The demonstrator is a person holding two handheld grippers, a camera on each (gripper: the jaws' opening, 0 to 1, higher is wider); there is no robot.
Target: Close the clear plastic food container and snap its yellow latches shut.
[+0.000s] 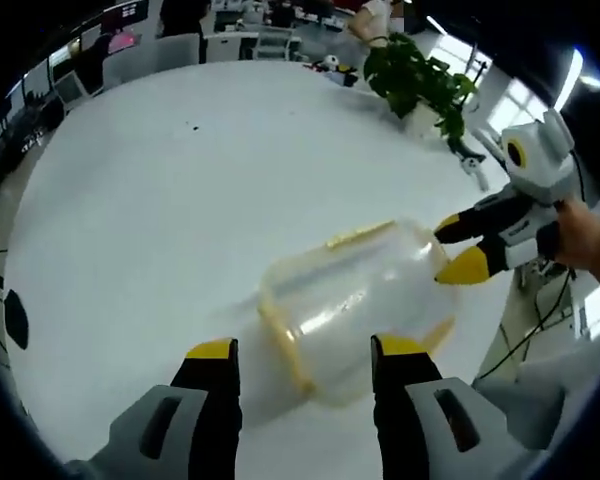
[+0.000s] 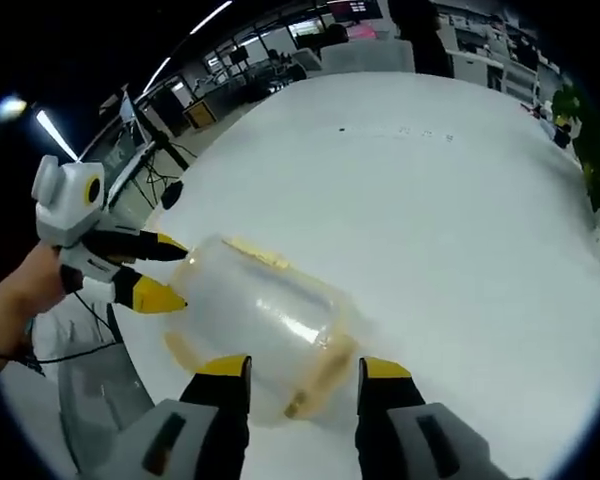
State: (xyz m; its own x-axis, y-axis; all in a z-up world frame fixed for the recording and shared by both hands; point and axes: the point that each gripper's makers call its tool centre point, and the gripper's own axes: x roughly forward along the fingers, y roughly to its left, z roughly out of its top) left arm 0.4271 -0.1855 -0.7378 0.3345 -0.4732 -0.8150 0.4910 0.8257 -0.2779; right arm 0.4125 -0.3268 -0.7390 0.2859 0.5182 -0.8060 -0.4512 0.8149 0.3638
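Container of clear plastic with yellow latches [image 1: 355, 310] lies on the round white table [image 1: 160, 200], near the table's edge closest to you, and it sits between your two tools. In the left gripper view, your left gripper [image 1: 305, 365] hangs just short of the container with its yellow-tipped jaws wide apart and nothing between them. Your right gripper [image 1: 458, 250] comes in at the far side, jaws also apart, tips at or just beside the container wall; you cannot tell from here whether they touch. The right gripper view shows the mirror of this: right gripper [image 2: 300, 375] spread and empty at one end of the container [image 2: 260, 320], left gripper [image 2: 160, 270] at the other.

The blur hides whether the lid is fully seated, so judge that before you press. If you snap a yellow latch [image 2: 320, 375] on a crooked lid, it is likely to spring back or trap the rim. The smooth shell probably slides on the slick table, so a push from one side alone could send it towards the edge. Brace with one gripper while the other works.
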